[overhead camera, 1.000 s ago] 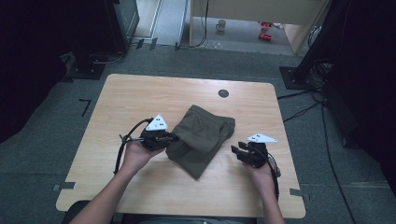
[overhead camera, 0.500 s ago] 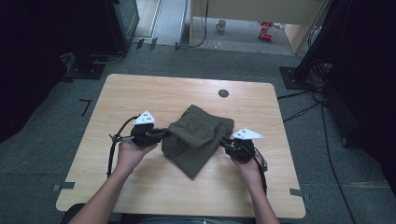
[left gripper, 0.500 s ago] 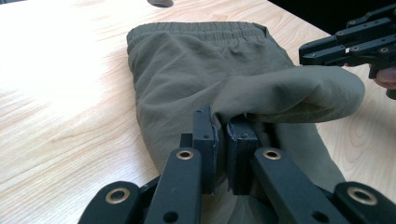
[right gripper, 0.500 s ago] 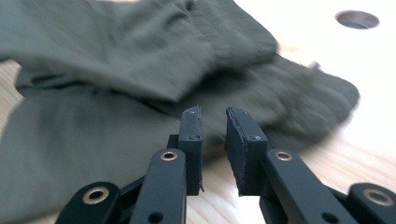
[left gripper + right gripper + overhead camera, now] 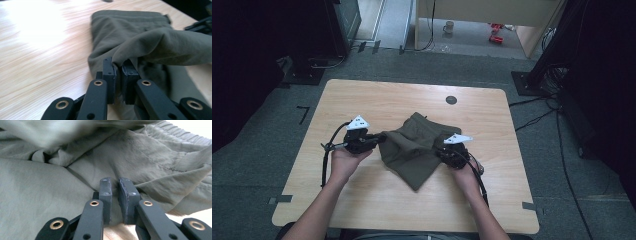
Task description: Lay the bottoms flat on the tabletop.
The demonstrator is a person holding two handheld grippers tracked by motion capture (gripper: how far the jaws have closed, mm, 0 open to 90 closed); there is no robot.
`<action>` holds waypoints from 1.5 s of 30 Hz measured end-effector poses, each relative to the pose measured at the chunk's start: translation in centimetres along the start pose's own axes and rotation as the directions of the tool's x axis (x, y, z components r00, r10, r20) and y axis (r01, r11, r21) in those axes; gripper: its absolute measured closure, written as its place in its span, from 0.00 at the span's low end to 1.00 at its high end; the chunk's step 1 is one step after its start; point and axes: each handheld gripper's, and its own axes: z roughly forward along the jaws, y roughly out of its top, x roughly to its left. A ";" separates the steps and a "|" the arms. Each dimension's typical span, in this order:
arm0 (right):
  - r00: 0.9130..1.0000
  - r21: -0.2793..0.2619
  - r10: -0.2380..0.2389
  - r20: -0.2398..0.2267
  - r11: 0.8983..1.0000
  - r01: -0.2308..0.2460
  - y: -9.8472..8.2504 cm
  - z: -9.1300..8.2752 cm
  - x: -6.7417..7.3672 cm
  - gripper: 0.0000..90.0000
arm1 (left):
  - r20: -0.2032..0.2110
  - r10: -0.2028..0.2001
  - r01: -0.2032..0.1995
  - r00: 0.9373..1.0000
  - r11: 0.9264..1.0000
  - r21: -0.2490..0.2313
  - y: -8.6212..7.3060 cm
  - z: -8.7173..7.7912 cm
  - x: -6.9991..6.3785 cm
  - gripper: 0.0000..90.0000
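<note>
From above, the olive shorts [image 5: 412, 147] sit bunched around the middle of the wooden table [image 5: 377, 102], with the left gripper [image 5: 373, 141] at their left edge and the right gripper [image 5: 446, 152] at their right, but the jaw tips are too small to read up there. The left gripper view clears it up: its jaws are pinching a raised fold of the shorts [image 5: 140, 40] (lifted off the table). The right gripper [image 5: 117, 190] has its jaws nearly together around a crease of fabric, though the cloth at the top is blurred.

Bare forearms, no sleeves. Left gripper [image 5: 374, 140] and right gripper [image 5: 443, 153]: black bodies, pale triangular top plates, trailing black cables, 2 black jaws with brass-ringed pivots.
</note>
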 end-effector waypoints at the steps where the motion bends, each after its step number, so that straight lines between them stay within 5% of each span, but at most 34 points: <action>1: 1.000 0.001 -0.002 -0.002 1.000 0.002 0.0 0.0 -0.1 0.90 | -0.011 -0.007 0.007 1.000 1.000 0.006 -0.1 0.0 0.4 0.93; 11: 0.999 0.002 -0.043 0.015 0.999 0.043 -0.2 0.1 0.1 0.91 | -0.088 -0.093 0.096 0.992 0.995 0.025 -1.2 0.7 4.2 0.89; 19: 0.999 0.005 -0.038 0.015 0.999 0.038 -0.2 0.1 0.2 0.90 | -0.104 -0.090 0.093 0.991 0.995 0.030 -1.7 1.2 5.4 0.78; 24: 0.999 0.006 -0.042 0.019 0.999 0.042 -0.1 0.2 0.2 0.91 | -0.073 -0.122 0.123 0.990 0.992 0.013 -1.6 1.1 6.3 0.69; 32: 0.999 0.020 -0.042 0.015 0.999 0.042 0.2 -0.1 0.3 0.88 | -0.075 -0.030 0.033 0.997 0.999 0.038 -1.1 -0.7 4.8 0.57; 39: 1.000 -0.024 -0.023 -0.017 0.999 0.022 0.6 -1.0 0.5 0.87 | -0.095 0.000 -0.003 0.996 0.999 -0.038 -0.6 -5.1 3.8 0.53; 41: 0.999 -0.032 -0.032 -0.017 0.999 0.031 1.0 -1.2 0.7 0.87 | -0.076 0.001 -0.006 0.997 0.998 -0.063 -0.2 -5.9 3.1 0.53; 45: 0.999 -0.050 -0.041 -0.028 0.998 0.040 1.7 -1.2 1.2 0.86 | -0.027 0.048 -0.048 0.998 0.998 -0.031 0.3 -5.6 1.1 0.48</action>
